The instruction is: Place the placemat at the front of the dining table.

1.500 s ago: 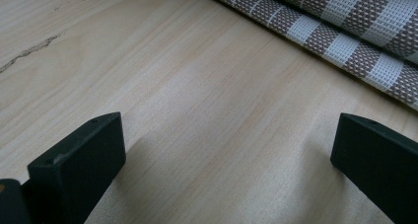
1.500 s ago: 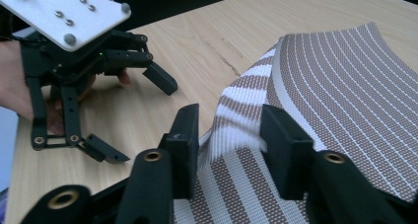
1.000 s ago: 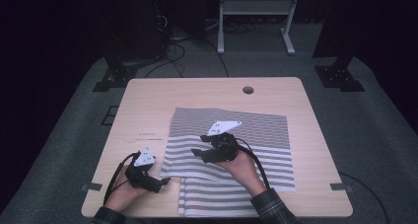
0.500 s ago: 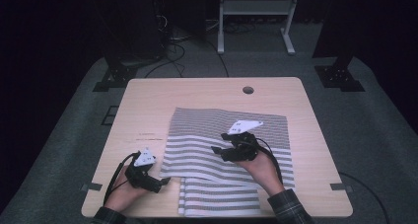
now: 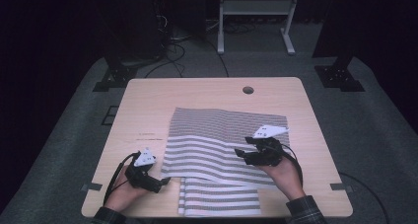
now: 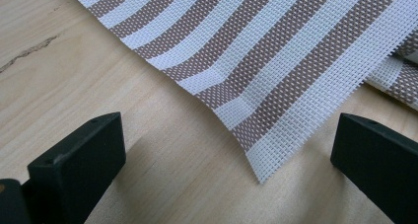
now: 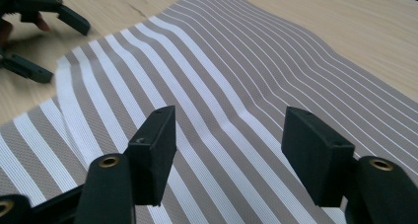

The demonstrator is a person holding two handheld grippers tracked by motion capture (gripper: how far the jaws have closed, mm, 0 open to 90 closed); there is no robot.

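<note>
A brown-and-white striped woven cloth (image 5: 217,140) lies on the wooden table (image 5: 197,93), with a folded layer sticking out at the near edge. My left gripper (image 5: 162,181) rests at the cloth's near left corner. In the left gripper view the gripper (image 6: 229,135) is open, and the cloth's corner (image 6: 256,169) lies flat between its jaws, untouched. My right gripper (image 5: 242,147) hovers over the cloth's right part and points left. It (image 7: 231,118) is open above the stripes (image 7: 217,86), its jaws have just been opening a little, and nothing is between them.
A round cable hole (image 5: 248,90) sits near the table's far edge. Behind the table are a white metal stand (image 5: 254,17), dark stand bases (image 5: 339,77) and cables on the grey floor. Bare wood lies left of the cloth.
My right gripper has moved to the right across the cloth, from its middle to its right part. The left gripper has stayed at the near left corner.
</note>
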